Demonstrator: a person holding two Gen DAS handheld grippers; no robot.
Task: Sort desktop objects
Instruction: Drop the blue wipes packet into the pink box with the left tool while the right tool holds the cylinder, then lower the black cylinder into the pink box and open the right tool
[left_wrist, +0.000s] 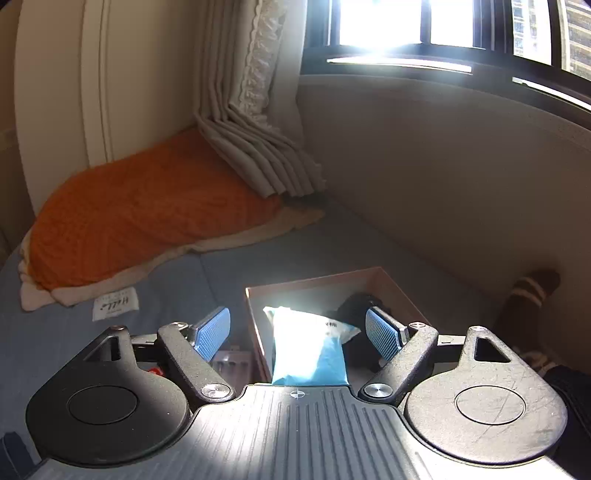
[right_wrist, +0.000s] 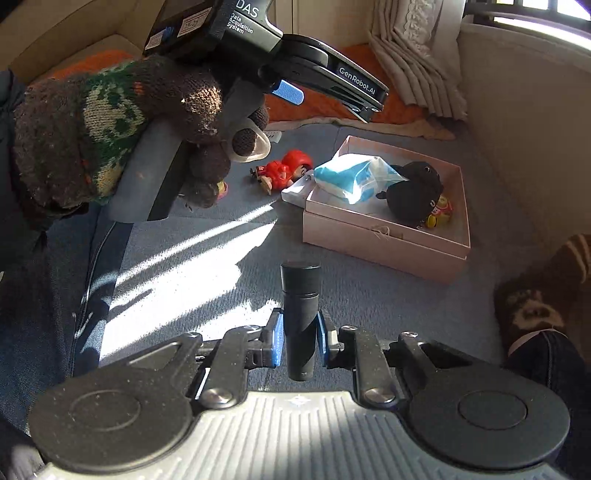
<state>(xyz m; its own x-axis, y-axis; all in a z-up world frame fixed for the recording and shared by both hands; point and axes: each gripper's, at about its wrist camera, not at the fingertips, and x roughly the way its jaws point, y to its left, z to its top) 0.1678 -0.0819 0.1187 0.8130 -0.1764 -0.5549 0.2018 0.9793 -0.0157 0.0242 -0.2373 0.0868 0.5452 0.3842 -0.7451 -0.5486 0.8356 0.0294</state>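
Short of the pink box (right_wrist: 384, 240), right gripper (right_wrist: 301, 338) clamps a matte black cylinder (right_wrist: 300, 310); open blue mat between; left gripper (left_wrist: 299, 332) empty, jaws apart above the box

Left gripper (left_wrist: 298, 332) spread with nothing held, above blue-white packet (left_wrist: 310, 349) in pink box (left_wrist: 384, 282), orange blanket (left_wrist: 147, 206) behind

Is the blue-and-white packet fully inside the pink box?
No. The blue-and-white packet leans on the pink box rim, one end overhanging outside.
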